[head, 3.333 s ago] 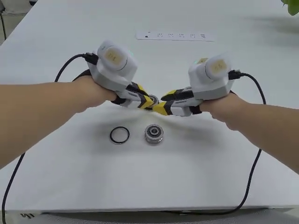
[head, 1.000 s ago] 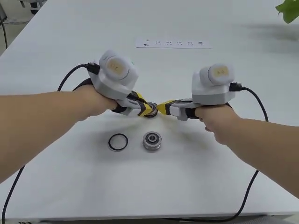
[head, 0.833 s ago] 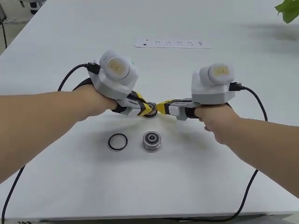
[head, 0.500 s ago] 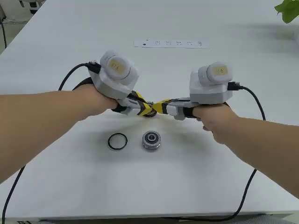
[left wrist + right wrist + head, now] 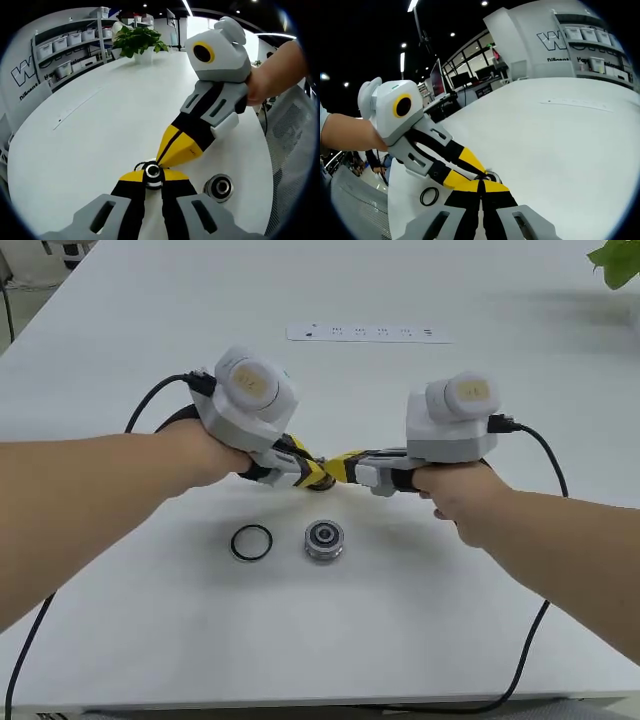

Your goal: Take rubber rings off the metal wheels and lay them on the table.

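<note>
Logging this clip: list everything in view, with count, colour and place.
held wheel: one, silver, clamped by the left gripper.
second wheel: one, silver, on the white table.
rubber ring: one, black, flat beside the second wheel.
power strip: one, white, table's far side.
plant: one, green, table's far end.
cables: two, black, trailing from the grippers.
left gripper: grey, yellow tips, shut.
right gripper: same colours, shut, tips at held wheel.
left hand, right hand: one on each gripper.

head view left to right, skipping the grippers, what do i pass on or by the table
left cable → rubber ring → metal wheel → right cable → plant leaves
</note>
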`<state>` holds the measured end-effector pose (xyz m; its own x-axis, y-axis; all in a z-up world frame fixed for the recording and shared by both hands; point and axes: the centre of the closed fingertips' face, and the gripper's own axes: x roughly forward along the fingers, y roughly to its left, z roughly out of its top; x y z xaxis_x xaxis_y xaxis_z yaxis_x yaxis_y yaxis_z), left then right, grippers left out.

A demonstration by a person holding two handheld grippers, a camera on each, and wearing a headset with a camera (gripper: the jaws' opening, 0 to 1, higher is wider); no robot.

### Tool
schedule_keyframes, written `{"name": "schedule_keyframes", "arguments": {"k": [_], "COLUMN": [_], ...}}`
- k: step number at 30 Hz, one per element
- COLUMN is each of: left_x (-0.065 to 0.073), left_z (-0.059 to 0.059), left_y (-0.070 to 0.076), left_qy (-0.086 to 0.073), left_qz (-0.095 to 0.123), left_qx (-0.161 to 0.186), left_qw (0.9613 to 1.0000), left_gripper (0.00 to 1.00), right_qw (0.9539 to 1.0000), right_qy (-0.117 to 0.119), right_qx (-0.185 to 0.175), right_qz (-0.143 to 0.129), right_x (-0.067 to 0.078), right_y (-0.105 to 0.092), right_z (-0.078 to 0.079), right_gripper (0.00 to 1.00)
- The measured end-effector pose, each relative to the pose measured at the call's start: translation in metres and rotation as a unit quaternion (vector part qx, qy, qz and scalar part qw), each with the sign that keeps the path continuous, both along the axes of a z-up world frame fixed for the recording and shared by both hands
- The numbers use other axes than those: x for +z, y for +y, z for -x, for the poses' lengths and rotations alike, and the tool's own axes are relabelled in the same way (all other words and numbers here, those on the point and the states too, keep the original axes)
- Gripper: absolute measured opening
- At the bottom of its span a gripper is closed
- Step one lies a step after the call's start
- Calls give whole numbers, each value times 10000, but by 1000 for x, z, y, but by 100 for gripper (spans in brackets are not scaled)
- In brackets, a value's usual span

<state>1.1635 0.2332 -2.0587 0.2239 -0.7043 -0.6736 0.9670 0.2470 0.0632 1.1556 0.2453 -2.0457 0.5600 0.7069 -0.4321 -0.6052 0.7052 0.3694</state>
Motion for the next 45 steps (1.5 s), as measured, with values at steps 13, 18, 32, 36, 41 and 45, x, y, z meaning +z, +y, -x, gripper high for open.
{"name": "schedule_keyframes", "arguments": {"k": [13, 18, 32, 36, 41, 45], "left_x": [0, 1, 28, 38, 46, 54], "left_z": [-1, 0, 10, 16, 22, 26], "left_y": [-1, -1, -1, 0, 6, 14], "left_qy": [15, -78, 1, -41, -58, -66], "left_qz": [32, -28, 446, 573, 701, 826], "left_qx": [57, -35, -161, -249, -283, -270], "left_qw": [10000, 10000, 9989, 9980, 9971, 9962], "left_gripper": [7, 8, 19, 25, 34, 39], "right_qw": [9998, 9998, 9997, 9997, 9997, 9995], "right_qy": [-89, -61, -44, -58, -68, -87], "right_qx": [-114, -164, -235, -216, -188, -190], "right_qz": [167, 114, 4, -59, -124, -233], "right_x": [-1, -1, 5, 9, 13, 19], "right_y": [-9, -11, -16, -14, -13, -13], "right_z": [-3, -2, -2, -2, -1, 0], "right_gripper": [0, 0, 0, 0, 0, 0]}}
